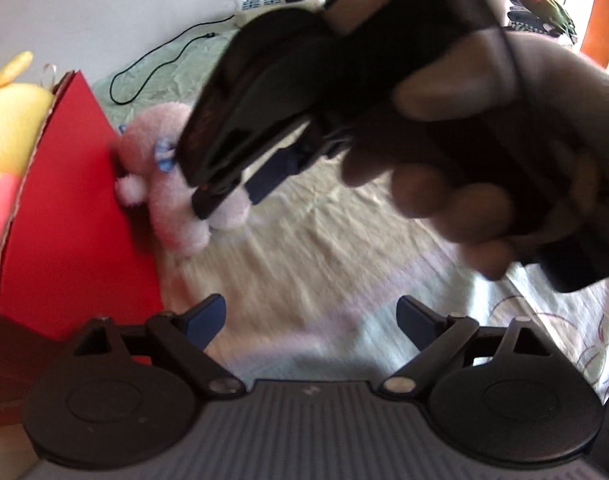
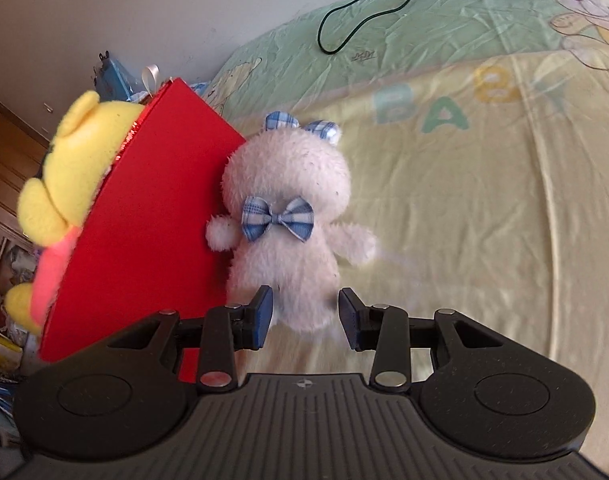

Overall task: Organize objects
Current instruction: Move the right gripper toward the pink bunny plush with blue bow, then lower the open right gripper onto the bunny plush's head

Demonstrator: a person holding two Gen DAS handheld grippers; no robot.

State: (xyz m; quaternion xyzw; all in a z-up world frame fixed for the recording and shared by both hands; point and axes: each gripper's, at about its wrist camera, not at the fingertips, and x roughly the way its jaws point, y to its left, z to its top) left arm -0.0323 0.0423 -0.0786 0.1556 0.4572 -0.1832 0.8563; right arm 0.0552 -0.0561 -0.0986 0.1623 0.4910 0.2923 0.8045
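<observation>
At far left a yellow plush bear with a pink shirt (image 2: 70,176) already sits in the red cardboard box (image 2: 144,236), so I judge the job partly done and the fluffy white plush bear with blue checked bows (image 2: 288,216) next. It lies on the pale green and yellow bedsheet (image 2: 484,208), touching the box's side, its long axis running away from me: head far, legs near. My right claw (image 2: 305,314) stands partly spread, pads either side of its lower body and not yet pressing. My left claw (image 1: 310,320) is spread wide over bare sheet, holding nothing. Next calls for closing on the legs, lifting, and carrying left over the box rim.
</observation>
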